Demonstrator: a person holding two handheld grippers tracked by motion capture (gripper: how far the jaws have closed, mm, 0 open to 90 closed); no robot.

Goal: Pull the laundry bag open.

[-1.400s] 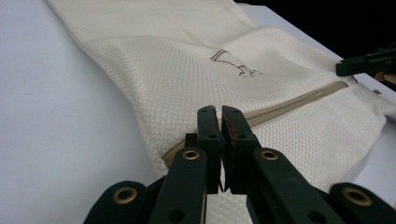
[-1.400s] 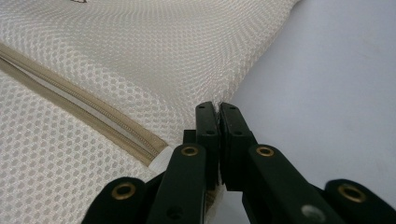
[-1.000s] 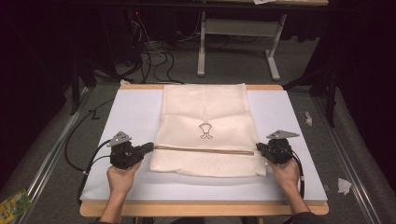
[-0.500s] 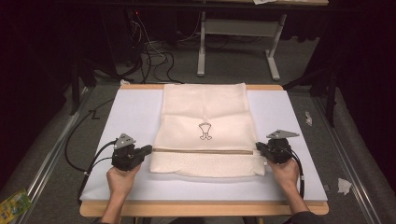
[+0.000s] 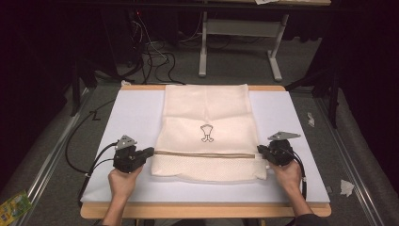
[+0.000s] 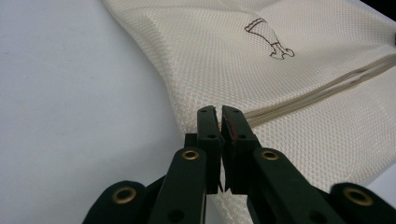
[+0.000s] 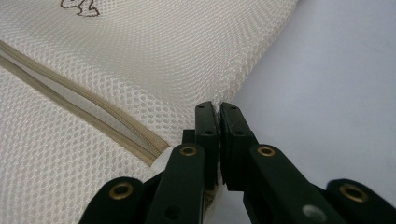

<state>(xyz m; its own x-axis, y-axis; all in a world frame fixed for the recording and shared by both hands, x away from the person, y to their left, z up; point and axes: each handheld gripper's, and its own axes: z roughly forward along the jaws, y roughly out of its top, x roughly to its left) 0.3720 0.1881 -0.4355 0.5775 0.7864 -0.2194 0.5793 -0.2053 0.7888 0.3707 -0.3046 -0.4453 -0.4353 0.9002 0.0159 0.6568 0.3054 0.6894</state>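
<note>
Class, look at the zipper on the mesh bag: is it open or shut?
Shut: on the mesh bag the zipper runs as one unbroken tan line, its edges meeting in the right gripper view.

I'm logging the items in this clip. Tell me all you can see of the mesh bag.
The mesh bag is cream, of fine honeycomb net, and lies flat on the white board, its far end at the board's far edge. A tan zip runs across it near the person's side, and a small dark outline emblem sits mid-bag. The left gripper and right gripper are each shut on a side edge by the zip.
</note>
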